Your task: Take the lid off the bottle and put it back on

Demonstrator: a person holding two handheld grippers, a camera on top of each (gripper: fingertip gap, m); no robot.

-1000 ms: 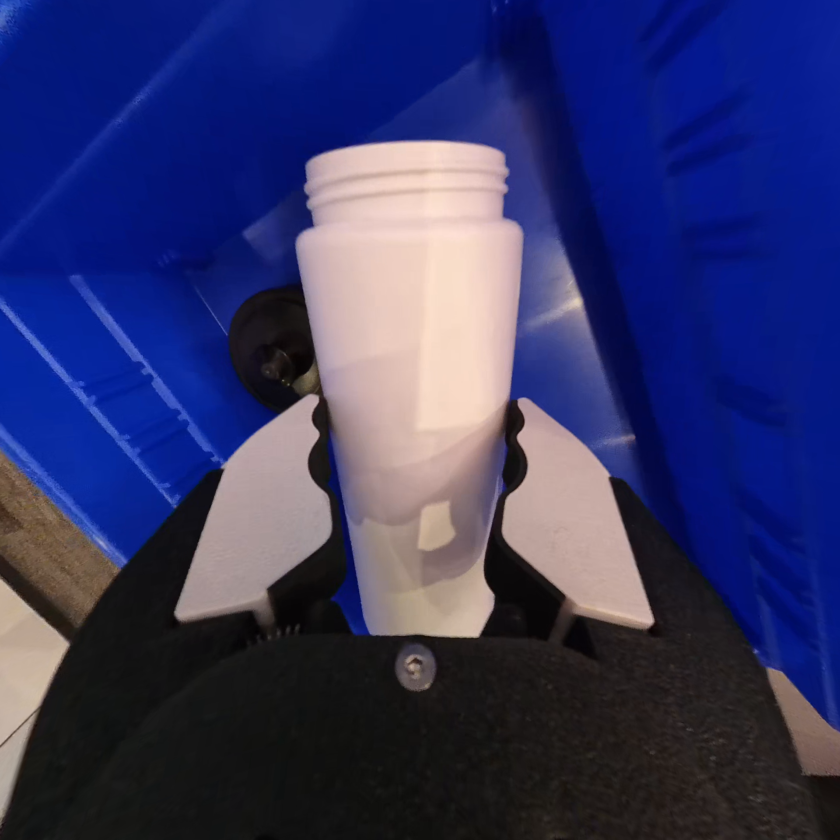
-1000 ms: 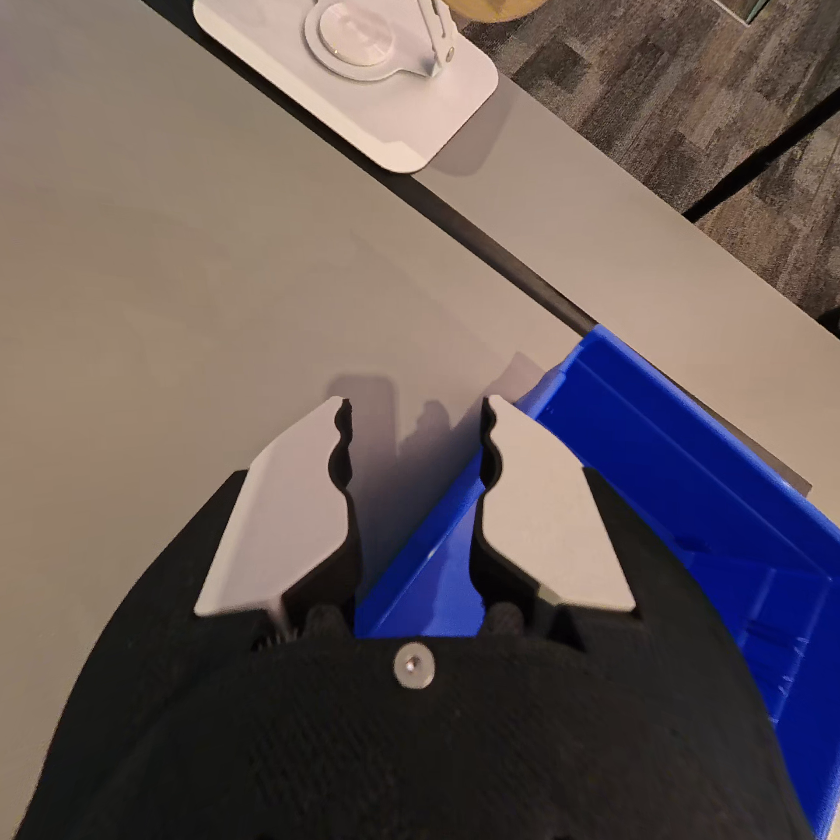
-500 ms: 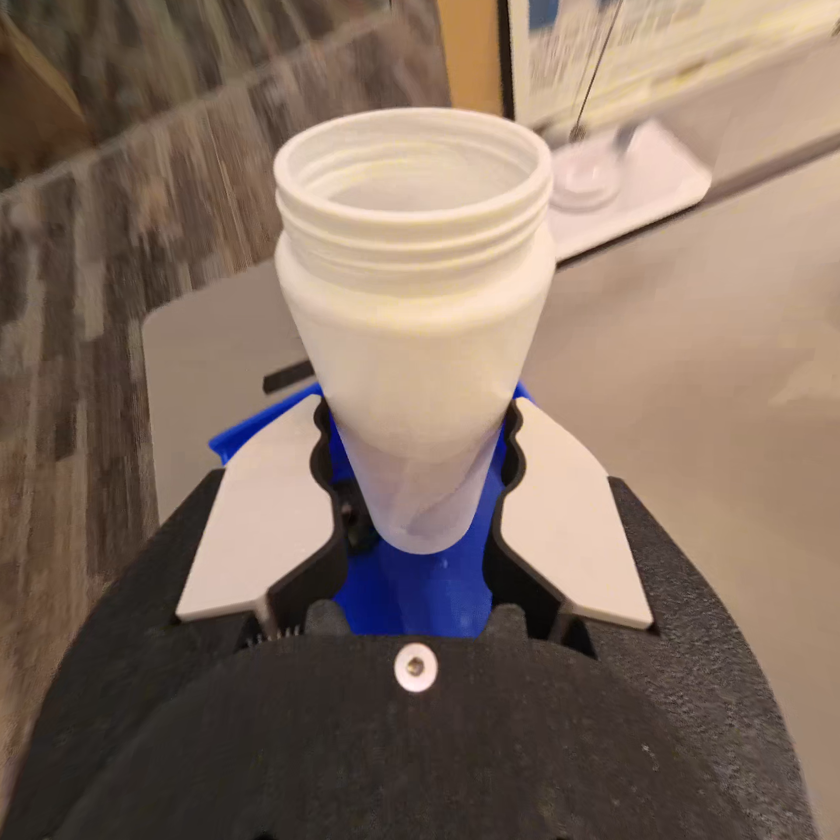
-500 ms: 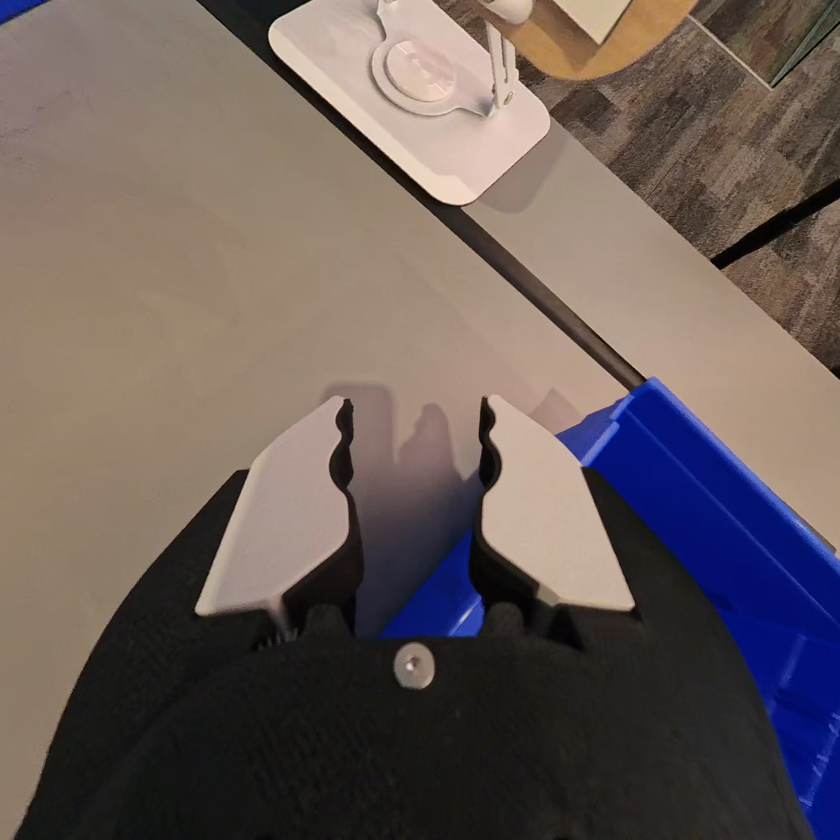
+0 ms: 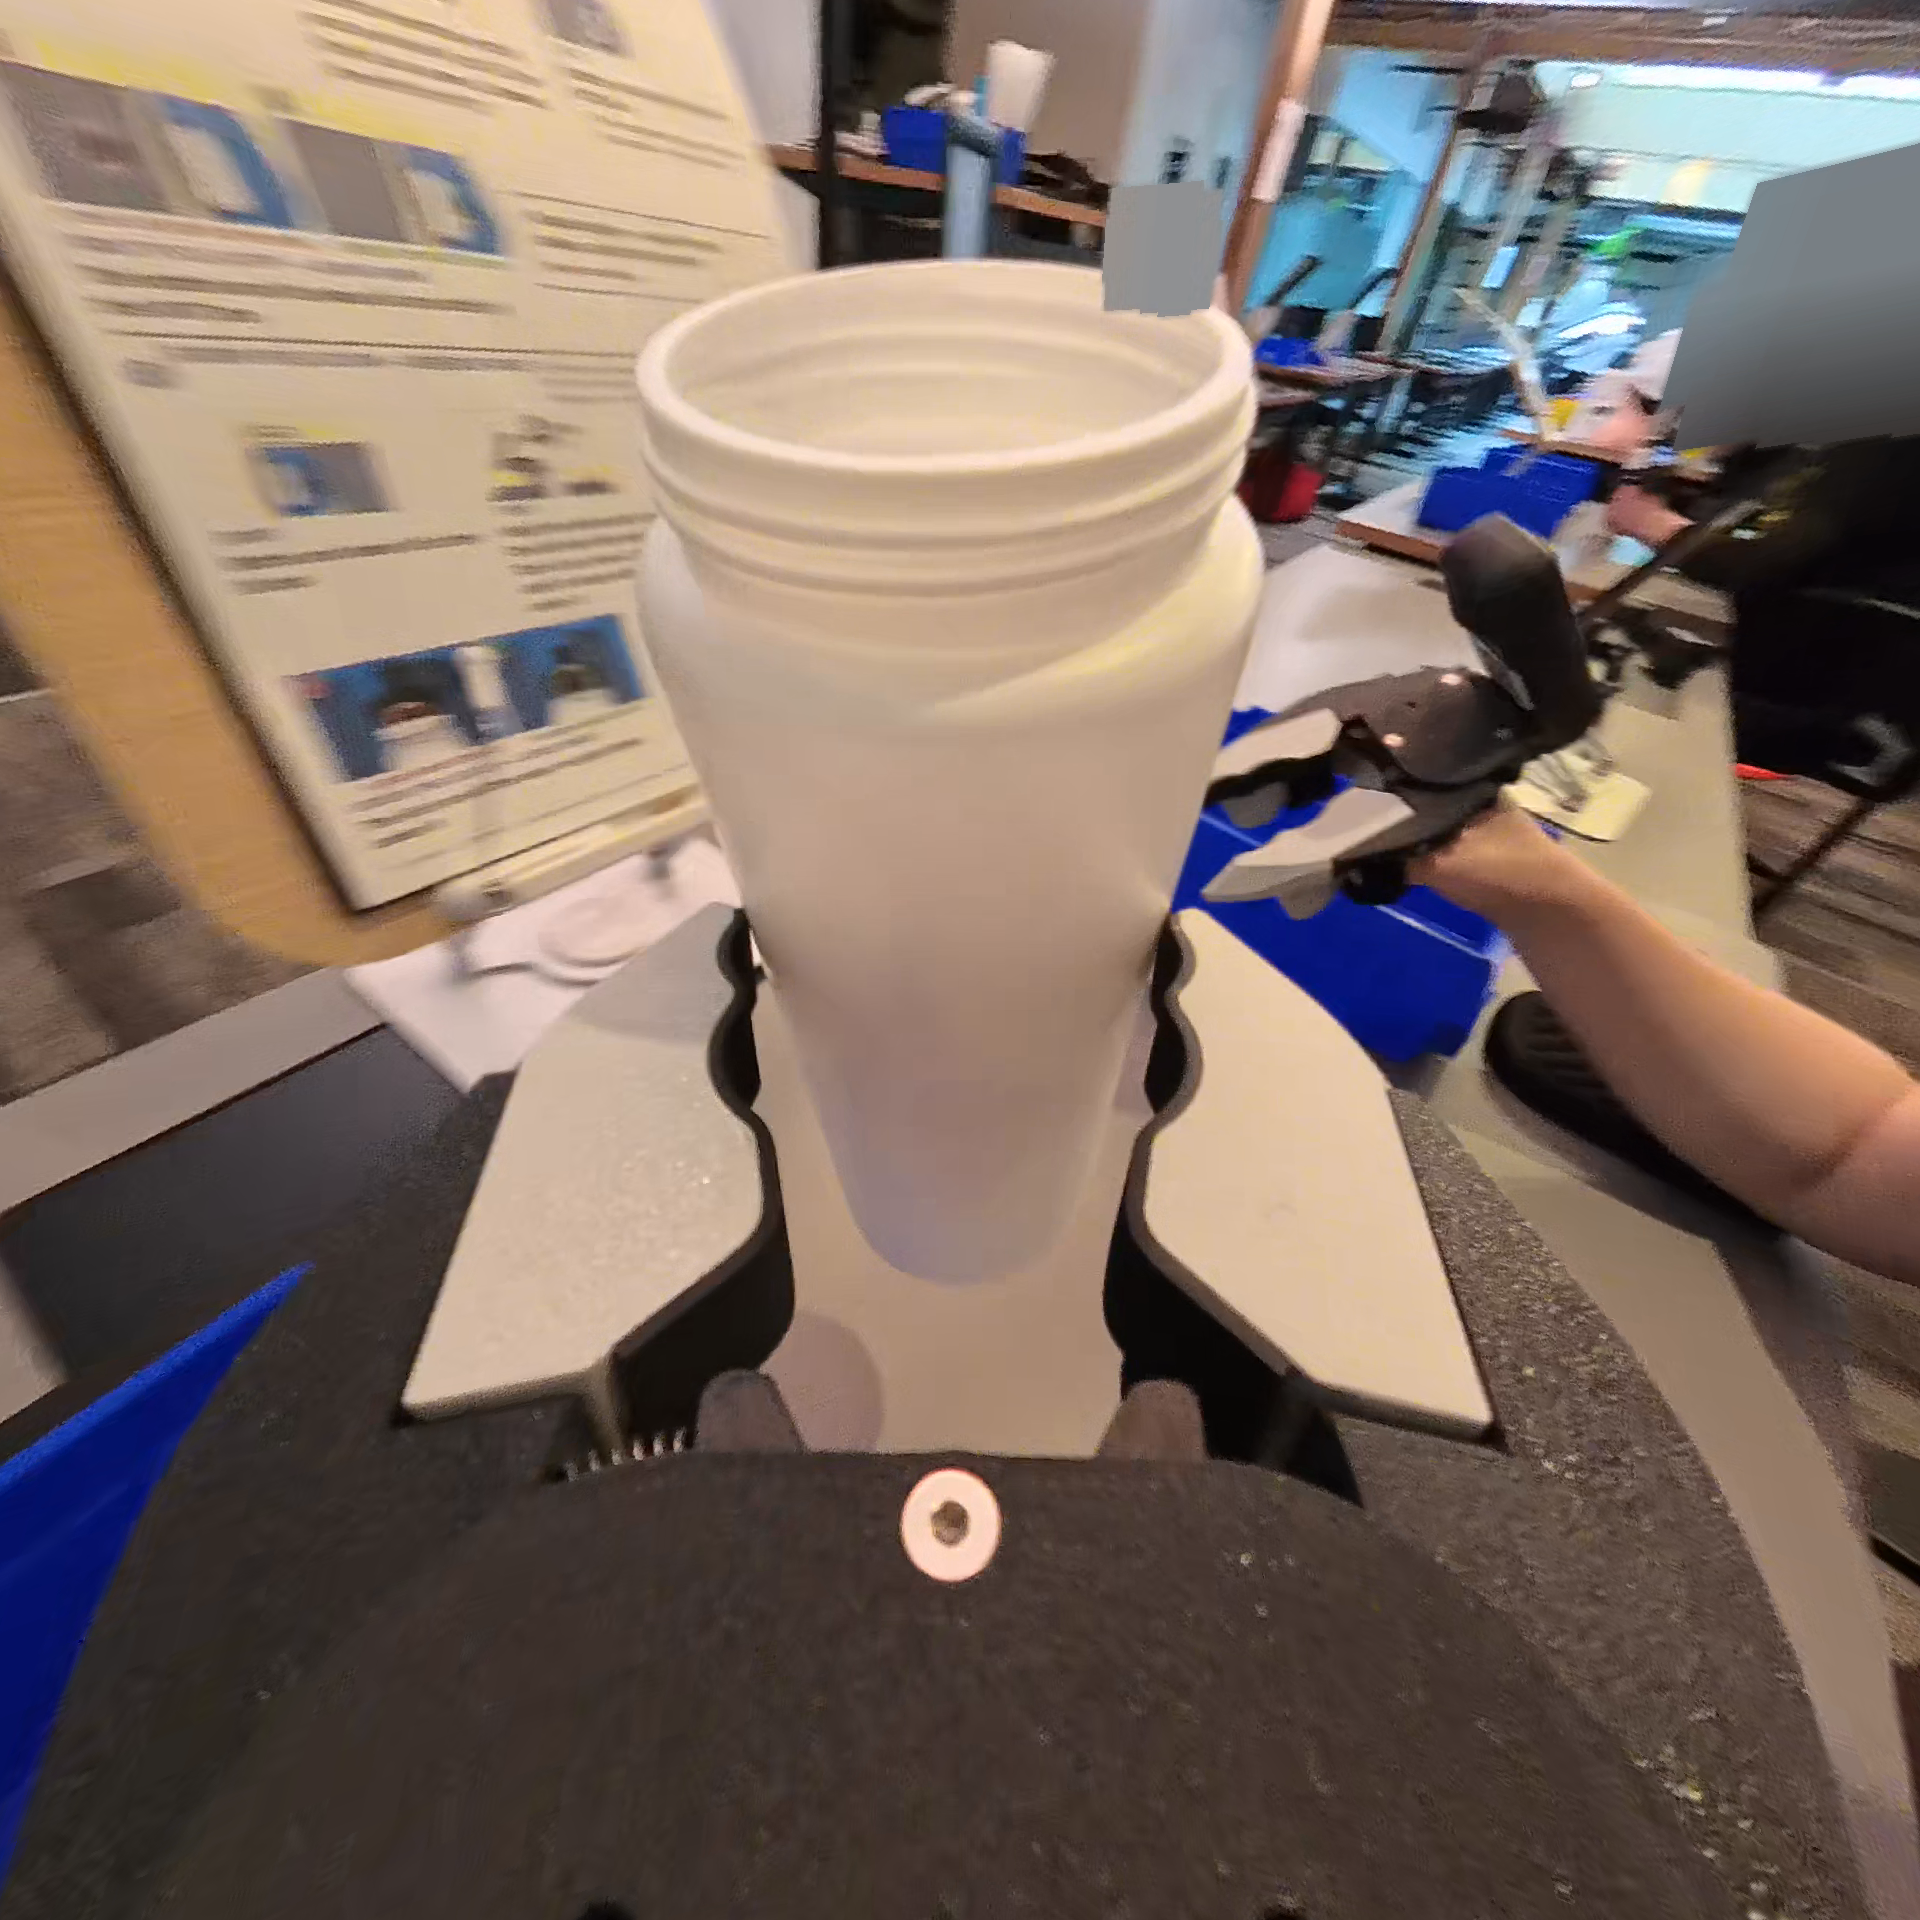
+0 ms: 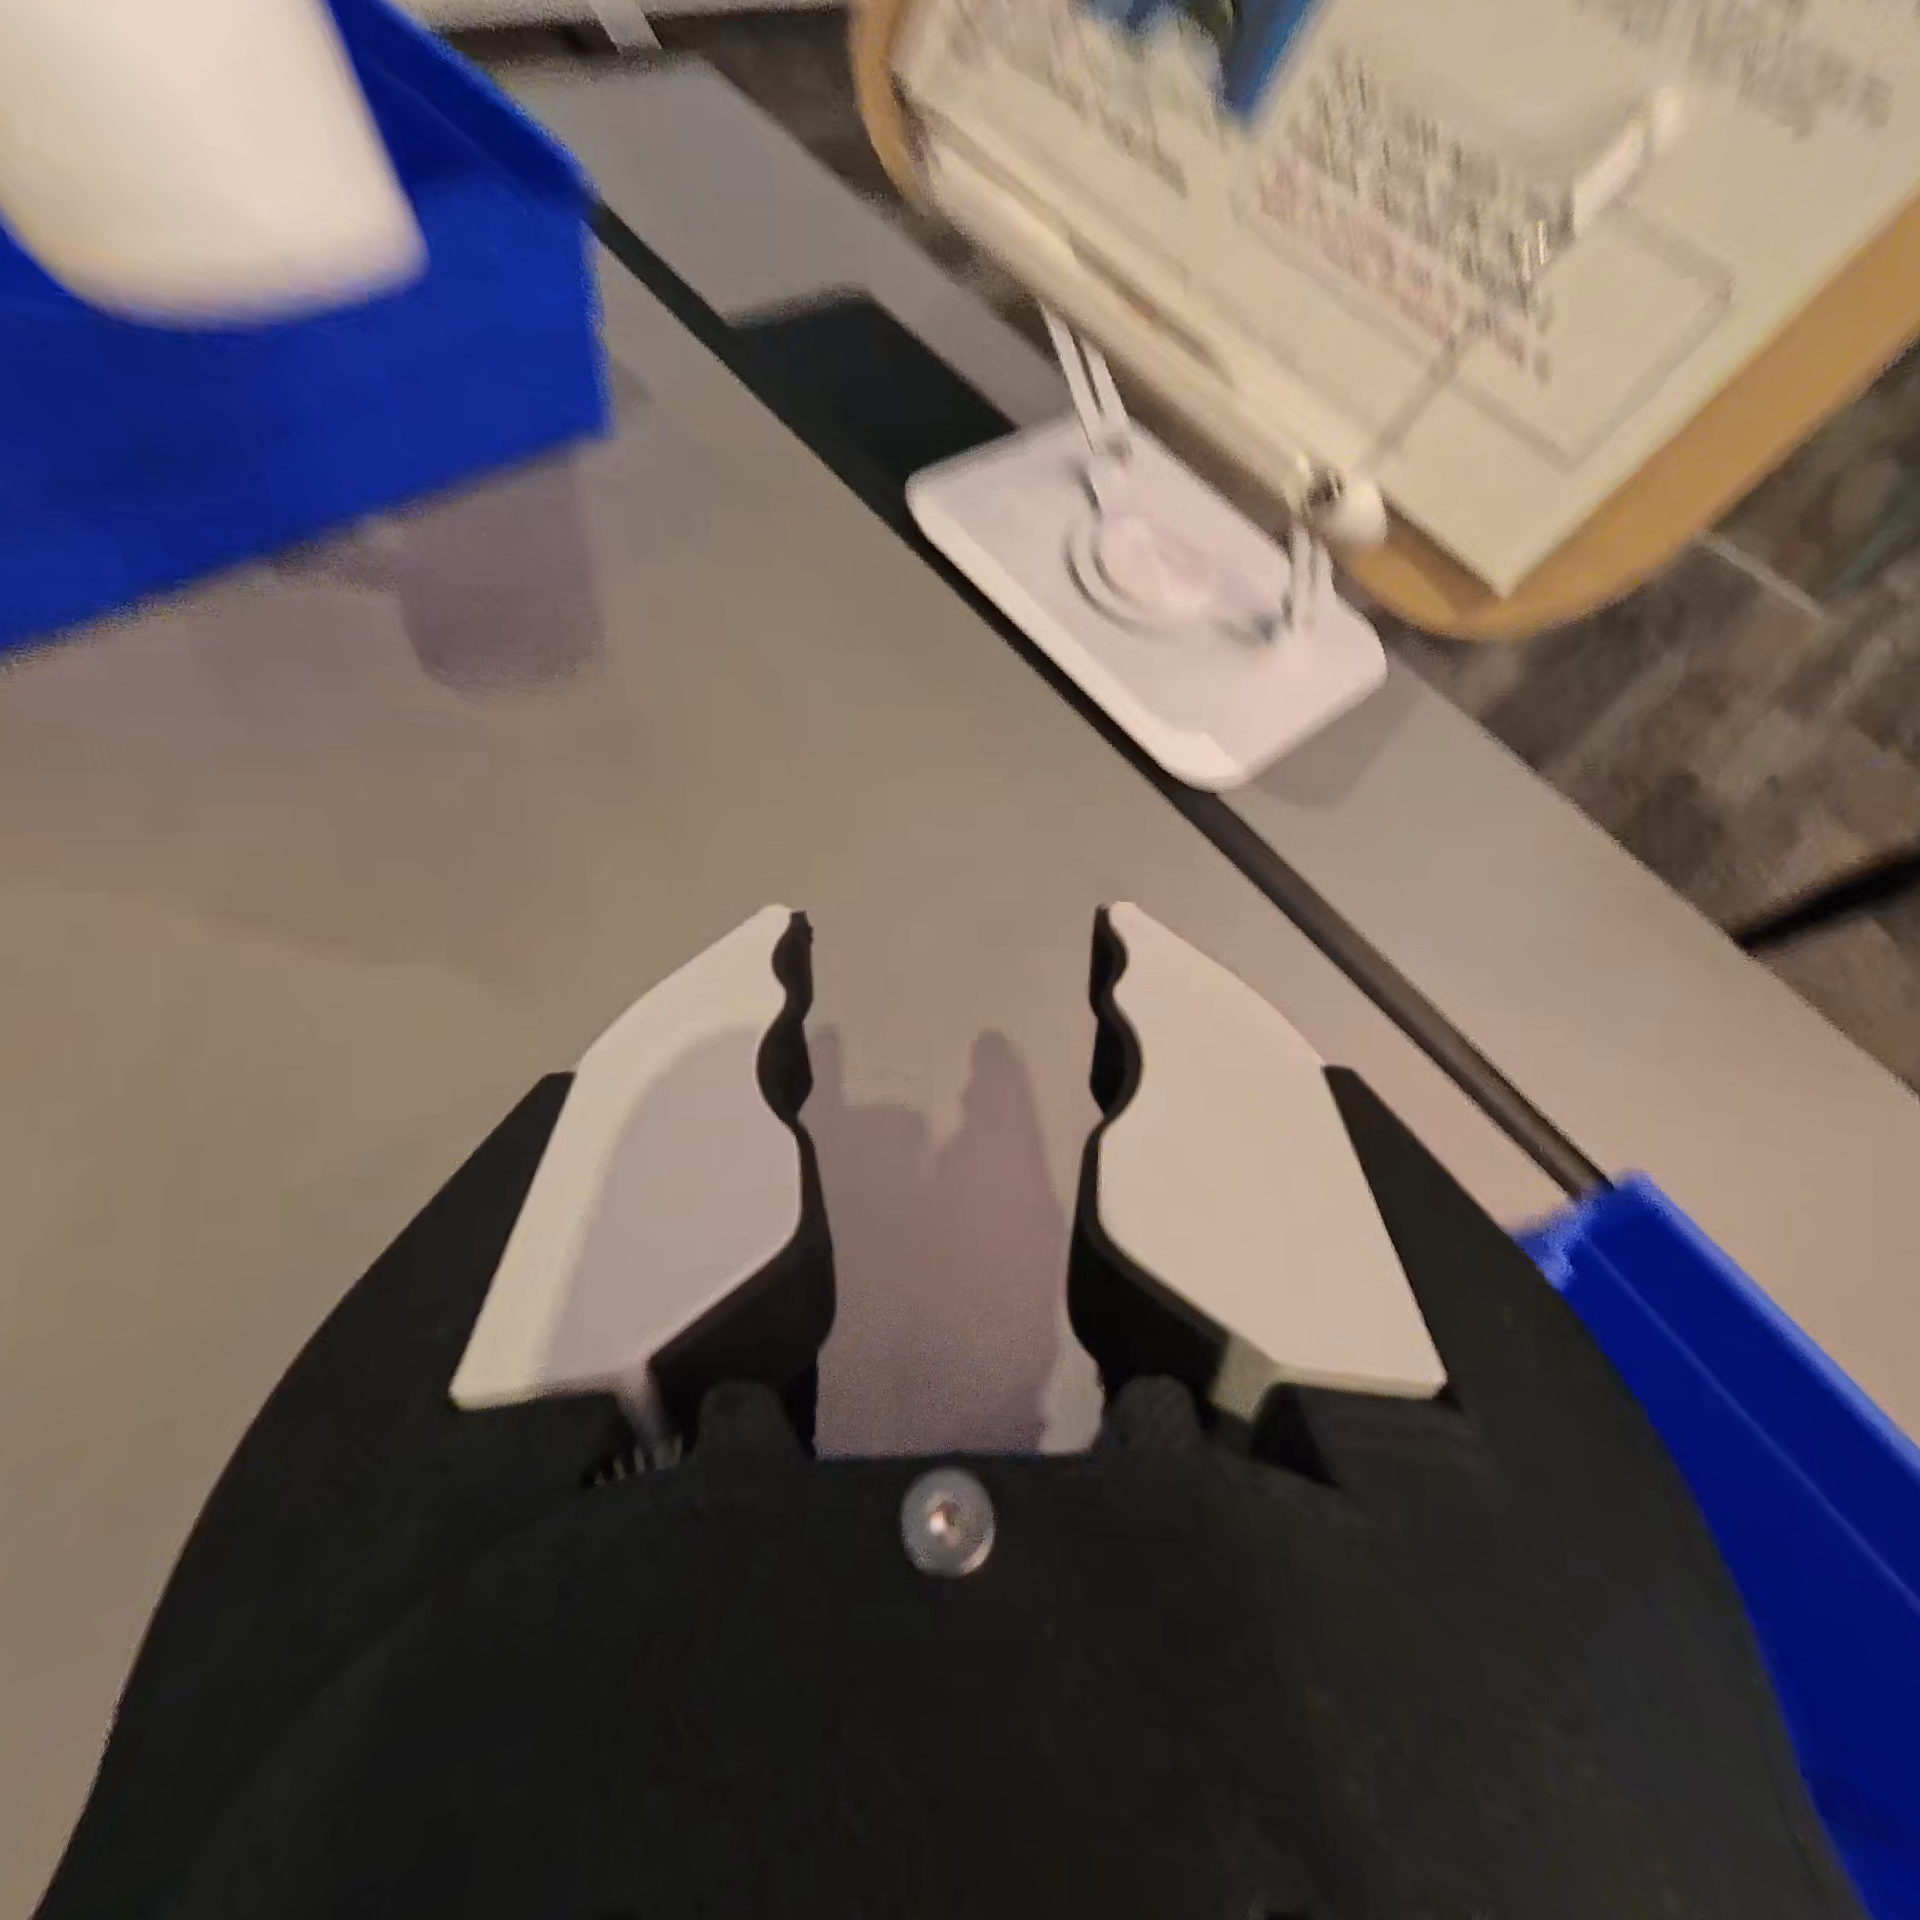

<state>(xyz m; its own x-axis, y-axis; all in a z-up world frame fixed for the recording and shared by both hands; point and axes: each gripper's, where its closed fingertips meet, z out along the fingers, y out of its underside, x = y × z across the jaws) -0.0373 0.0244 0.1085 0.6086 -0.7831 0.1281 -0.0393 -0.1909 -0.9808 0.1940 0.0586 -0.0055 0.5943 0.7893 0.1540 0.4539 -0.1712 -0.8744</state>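
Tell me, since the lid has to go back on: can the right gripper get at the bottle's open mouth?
Probably yes. The right gripper is open and empty beside the bottle, whose threaded mouth stands uncovered above the left gripper.

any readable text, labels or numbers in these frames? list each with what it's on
Poster board: printed text and pictures, too motion-blurred to read in either view.
White bottle: no label or marking visible.
Blue bin: no writing visible.
Nothing legible to quote.

A blue bin point(image 6: 312, 343) sits on the grey table point(image 6: 416, 883). A white stand base point(image 6: 1153, 634) rests at the table's far edge, carrying a blurred printed board point(image 6: 1455, 239). Another blue bin point(image 6: 1745, 1434) lies near the right edge.
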